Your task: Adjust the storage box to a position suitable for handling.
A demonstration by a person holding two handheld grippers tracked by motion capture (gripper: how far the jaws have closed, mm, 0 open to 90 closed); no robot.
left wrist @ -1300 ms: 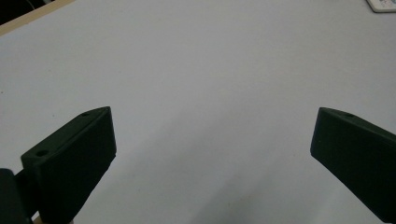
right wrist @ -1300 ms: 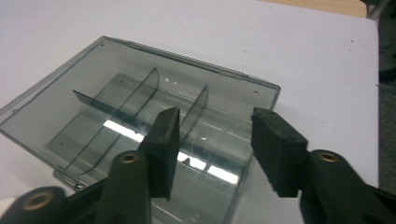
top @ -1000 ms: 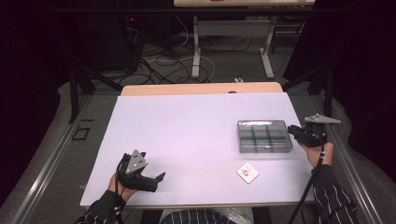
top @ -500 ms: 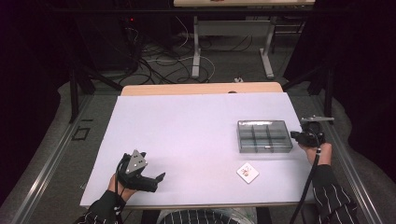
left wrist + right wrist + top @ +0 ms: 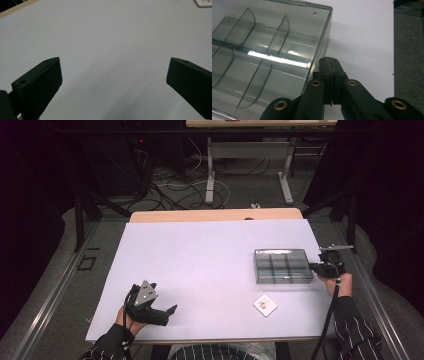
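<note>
Two grippers: the right gripper (image 5: 329, 62) has its jaws squeezed together, right beside the clear box (image 5: 269, 52); the left gripper (image 5: 112, 82) has its jaws wide apart over the white table (image 5: 105, 32).

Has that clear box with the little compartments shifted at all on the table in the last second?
No. In the high view the box lies just as before, equally near the table edge and the card.
</note>
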